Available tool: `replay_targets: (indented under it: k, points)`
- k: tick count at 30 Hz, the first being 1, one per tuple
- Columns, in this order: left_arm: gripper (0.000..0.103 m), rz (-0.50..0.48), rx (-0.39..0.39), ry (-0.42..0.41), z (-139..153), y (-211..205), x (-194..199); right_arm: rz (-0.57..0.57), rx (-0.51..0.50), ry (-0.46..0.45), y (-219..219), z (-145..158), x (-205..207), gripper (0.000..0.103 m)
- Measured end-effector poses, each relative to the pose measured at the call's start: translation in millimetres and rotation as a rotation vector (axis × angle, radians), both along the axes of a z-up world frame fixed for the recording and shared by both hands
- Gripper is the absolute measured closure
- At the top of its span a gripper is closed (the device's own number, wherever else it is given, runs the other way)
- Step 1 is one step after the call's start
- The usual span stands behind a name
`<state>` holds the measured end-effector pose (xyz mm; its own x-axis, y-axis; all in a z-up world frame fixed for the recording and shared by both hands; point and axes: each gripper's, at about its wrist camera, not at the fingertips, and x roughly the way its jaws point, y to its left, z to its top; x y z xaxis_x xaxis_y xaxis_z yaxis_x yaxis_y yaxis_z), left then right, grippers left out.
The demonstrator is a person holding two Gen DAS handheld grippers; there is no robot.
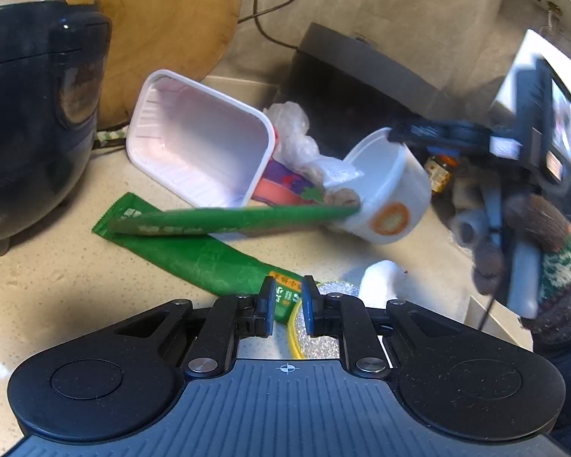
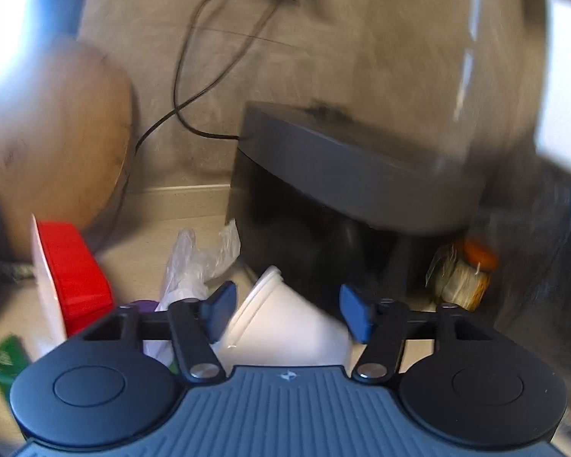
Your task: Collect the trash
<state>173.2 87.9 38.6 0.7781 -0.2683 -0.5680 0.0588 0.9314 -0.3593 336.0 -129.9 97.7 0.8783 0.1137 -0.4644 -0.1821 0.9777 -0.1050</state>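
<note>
Trash lies in a heap on the speckled counter point(image 1: 57, 285). A long green wrapper point(image 1: 194, 255) runs from the heap to my left gripper point(image 1: 289, 301), which is shut on its orange-labelled end. A white plastic cup point(image 2: 285, 327) with an orange logo is tilted on its side between the blue pads point(image 2: 220, 312) of my right gripper point(image 2: 287, 314), which is shut on it. In the left wrist view the same cup point(image 1: 392, 198) hangs tilted at the right, with a dark finger at its rim. A pink-white tray point(image 1: 198, 141) lies on its side behind the wrapper.
A crumpled clear bag point(image 1: 297, 133) and a purple-orange packet point(image 1: 281, 186) sit between tray and cup. A black rice cooker point(image 1: 30, 114) stands left, a round wooden board point(image 1: 163, 19) leans behind it, and a dark appliance point(image 2: 342, 175) with a cable is at the back. Beside it is a small jar point(image 2: 464, 278).
</note>
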Motion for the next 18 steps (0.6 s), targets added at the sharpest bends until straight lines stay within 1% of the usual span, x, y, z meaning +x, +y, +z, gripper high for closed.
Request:
replay_targets:
  k: [2,3,5,8,10,13,16,18]
  points:
    - [0.086,-0.014,0.004,-0.009,1,0,1,-0.021,0.066,0.017,-33,1,-11,0.048]
    - [0.086,-0.022,0.007,-0.011,1,-2,3,-0.037,0.082,0.014,-49,0,-17,0.048]
    - [0.086,-0.035,0.017,-0.008,-1,-9,10,-0.072,0.095,0.022,-73,-3,-24,0.048]
    - [0.086,-0.062,0.035,0.002,-3,-24,19,-0.103,0.095,0.048,-95,-8,-28,0.052]
    - [0.086,-0.081,0.048,-0.009,-1,-33,19,-0.097,0.103,0.057,-103,-12,-29,0.053]
    - [0.086,-0.112,0.075,-0.055,3,-46,14,-0.064,0.138,0.080,-115,-25,-30,0.052]
    - [0.086,-0.149,0.133,-0.109,8,-67,10,-0.035,0.162,0.092,-123,-36,-34,0.052]
    - [0.086,-0.175,0.169,-0.145,12,-83,9,-0.003,0.196,0.105,-131,-44,-42,0.052]
